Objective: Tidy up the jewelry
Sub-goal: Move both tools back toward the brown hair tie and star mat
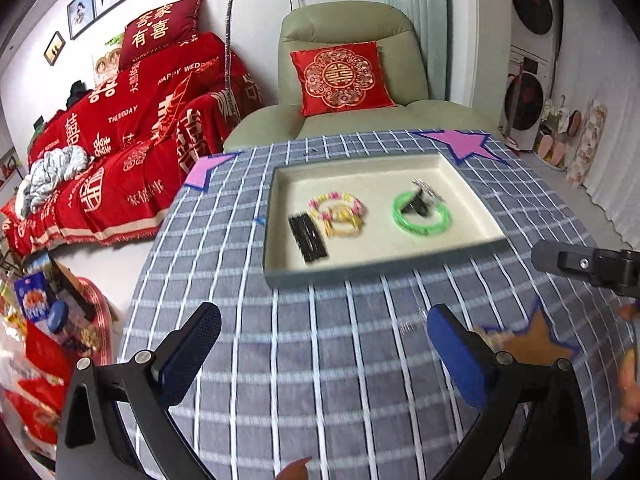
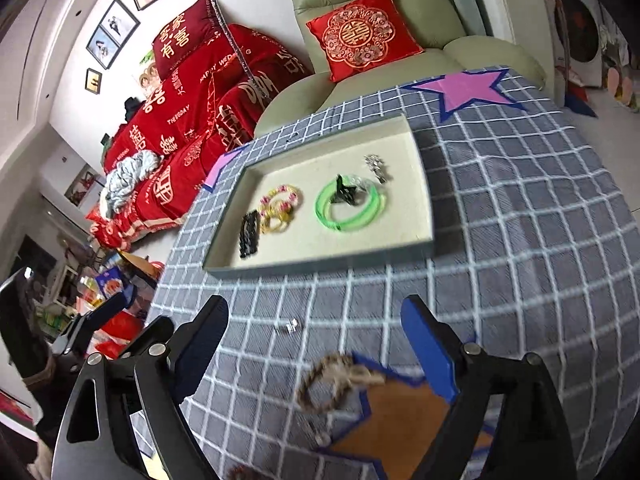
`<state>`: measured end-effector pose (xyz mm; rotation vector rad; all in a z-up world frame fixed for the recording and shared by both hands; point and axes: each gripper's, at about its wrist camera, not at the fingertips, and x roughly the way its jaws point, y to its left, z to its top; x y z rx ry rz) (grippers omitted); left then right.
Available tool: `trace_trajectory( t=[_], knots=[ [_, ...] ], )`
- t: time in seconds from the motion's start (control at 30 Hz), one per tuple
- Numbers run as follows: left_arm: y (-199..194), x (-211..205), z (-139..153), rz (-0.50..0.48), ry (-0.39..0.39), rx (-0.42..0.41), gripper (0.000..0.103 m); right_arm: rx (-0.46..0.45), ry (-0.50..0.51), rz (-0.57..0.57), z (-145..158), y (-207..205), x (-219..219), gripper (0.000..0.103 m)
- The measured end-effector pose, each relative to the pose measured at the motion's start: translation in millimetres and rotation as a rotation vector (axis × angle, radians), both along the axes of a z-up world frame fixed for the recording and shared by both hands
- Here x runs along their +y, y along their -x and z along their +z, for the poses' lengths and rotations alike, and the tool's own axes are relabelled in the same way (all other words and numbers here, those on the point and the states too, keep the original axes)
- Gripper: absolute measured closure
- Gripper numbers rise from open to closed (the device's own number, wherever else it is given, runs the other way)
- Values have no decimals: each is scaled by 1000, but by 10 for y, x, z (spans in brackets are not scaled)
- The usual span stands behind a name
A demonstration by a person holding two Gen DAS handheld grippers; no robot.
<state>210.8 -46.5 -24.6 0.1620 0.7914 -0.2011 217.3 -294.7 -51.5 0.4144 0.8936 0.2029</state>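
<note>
A grey tray with a cream lining [image 1: 460, 178] [image 2: 418, 184] lies on the checked tablecloth. In it lie a black hair clip [image 1: 308, 236] [image 2: 249, 233], pink and yellow bead bracelets [image 1: 338, 212] [image 2: 279, 208], green bangles [image 1: 422, 220] [image 2: 350, 210] around a black clip, and a silver piece [image 1: 428, 190] [image 2: 376, 168]. My left gripper [image 1: 324, 354] is open and empty above the cloth in front of the tray. My right gripper [image 2: 314, 346] is open and empty, above a beige beaded bracelet [image 2: 332, 382] and a small silver item [image 2: 290, 326] on the cloth.
Star stickers mark the cloth: pink ones [image 1: 464, 144] [image 2: 468, 90] at the far corners, an orange one [image 2: 404, 428] under my right gripper. A green armchair with a red cushion [image 1: 340, 76] and a red-covered sofa [image 1: 120, 152] stand behind the table.
</note>
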Motion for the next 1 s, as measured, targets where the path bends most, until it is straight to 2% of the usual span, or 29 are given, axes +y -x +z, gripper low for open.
trace_trajectory(
  t=[0.2,0.3,0.4,0.6,0.8,1.0],
  knots=[
    [496,53,-107,-27,-10,-1,0,-61,100,25,79,504,78,13],
    [691,87,-195,-50,14,38,0,-67,122,35,77,715,113,13],
    [907,89,-303,-74,42,70,0,-23,105,37,17,887,118,13],
    [1226,1,-496,-113,45,92,0,64,77,40,-222,1159,80,13],
    [1367,-109,-671,-123,48,124,0,113,98,32,-395,1322,42,13],
    [1372,-191,-801,-118,47,149,0,146,133,32,-465,1266,24,13]
  ],
)
